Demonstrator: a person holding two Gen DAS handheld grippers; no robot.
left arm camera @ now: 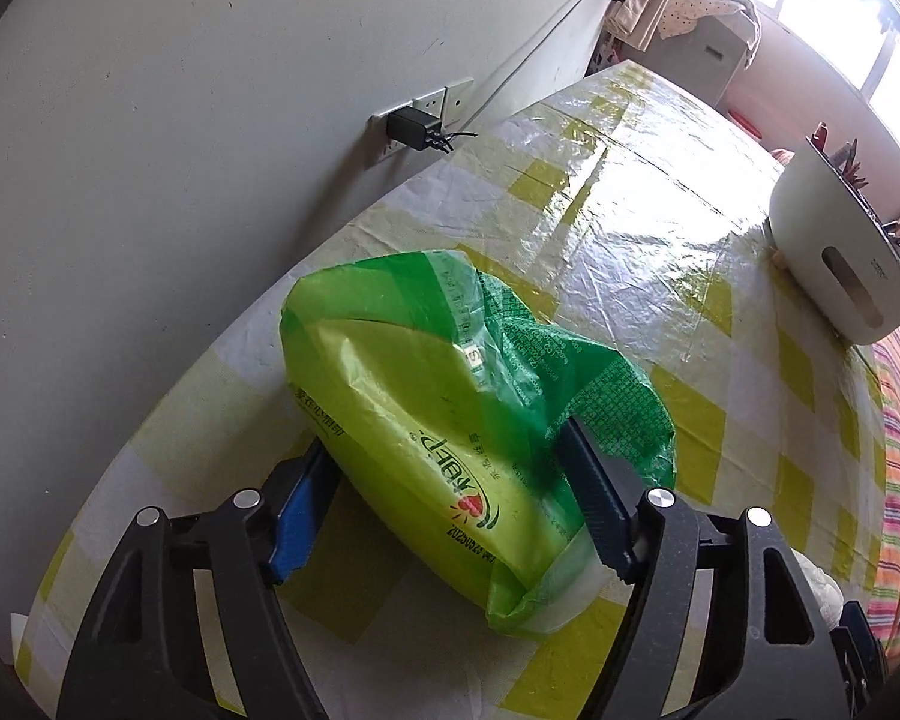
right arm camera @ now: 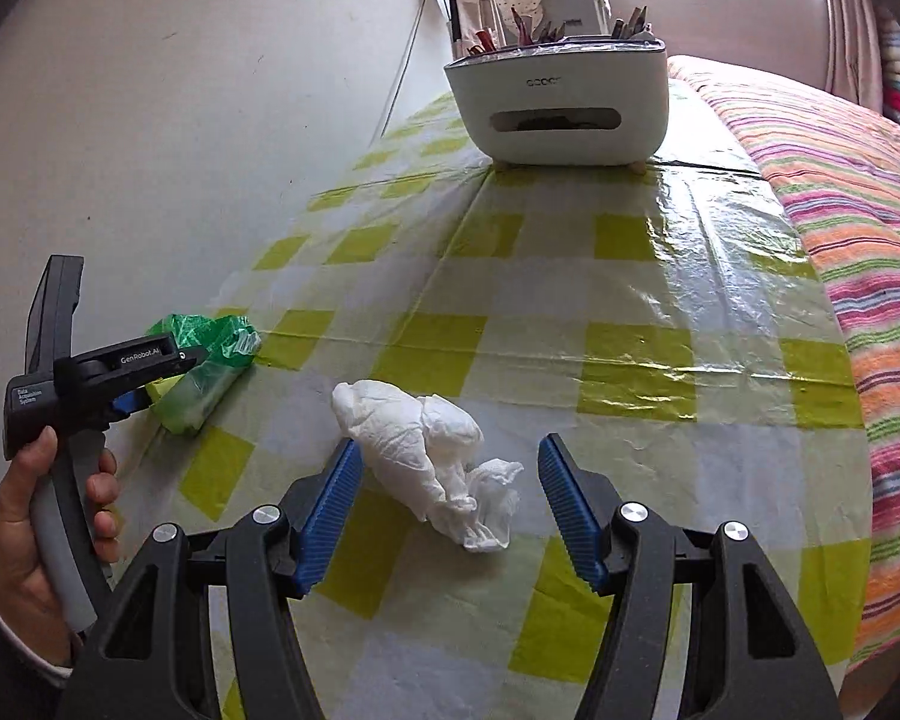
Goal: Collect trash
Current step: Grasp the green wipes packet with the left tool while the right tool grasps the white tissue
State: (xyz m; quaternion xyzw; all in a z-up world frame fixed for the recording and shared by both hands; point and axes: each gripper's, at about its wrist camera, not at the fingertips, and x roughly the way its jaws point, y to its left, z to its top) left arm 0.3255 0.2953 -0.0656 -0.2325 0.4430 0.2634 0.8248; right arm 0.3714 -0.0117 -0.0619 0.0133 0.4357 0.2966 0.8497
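Table (right arm camera: pixel 546 276) sits with its left edge against the wall, checked yellow-white plastic cover, glossy and creased, so anything light will slide on it. White organizer (right arm camera: pixel 561 102) with pens stands at the far end near the right edge, well apart from both pieces of trash, so it's not in the way. 2 pieces of trash are in play. Green pack (left arm camera: pixel 450 420) lies near the left edge by the wall: soft yellow-green plastic tissue wrapper, darker green film bunched at its far end, white tissue showing at the open near end, looks mostly empty and squashy. Left gripper (left arm camera: pixel 450 498) straddles it, 1 blue pad on each side, fingers look to be touching the film, but I can't tell if it's actually clamped or just set around it; the right wrist view doesn't settle it either. Tissue (right arm camera: pixel 432 468) lies near the near edge, about mid-width: crumpled white wad, twisted, thin and light. Right gripper (right arm camera: pixel 450 510) is spread wide with the wad between its fingers, left pad just beside it, right pad clear. Judgement: both are lined up for a pinch.
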